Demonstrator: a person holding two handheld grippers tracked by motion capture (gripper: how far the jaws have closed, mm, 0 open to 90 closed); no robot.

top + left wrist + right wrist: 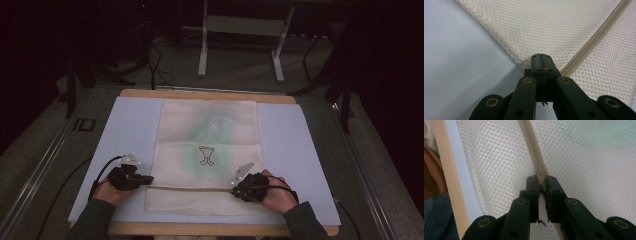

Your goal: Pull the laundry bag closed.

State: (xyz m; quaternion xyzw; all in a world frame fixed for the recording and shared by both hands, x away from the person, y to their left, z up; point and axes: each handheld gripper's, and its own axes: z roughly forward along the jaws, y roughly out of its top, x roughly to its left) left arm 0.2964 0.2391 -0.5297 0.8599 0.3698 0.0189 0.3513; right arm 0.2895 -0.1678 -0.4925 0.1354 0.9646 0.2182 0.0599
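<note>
Cream mesh laundry bag [207, 145] is lying flat on the pale blue mat [127, 130] that covers my wooden table [210, 94], with something green showing through the netting up the middle. Its beige zipper [192, 188] runs across the end nearest me. My left gripper [149, 179] is clamped tight on the bag's left edge, right where the zipper tape ends. My right gripper [236, 188] is over at the other side with its jaws pinched on the little zipper pull [540, 173]. Both hands are resting low on the mat, well apart.
</note>
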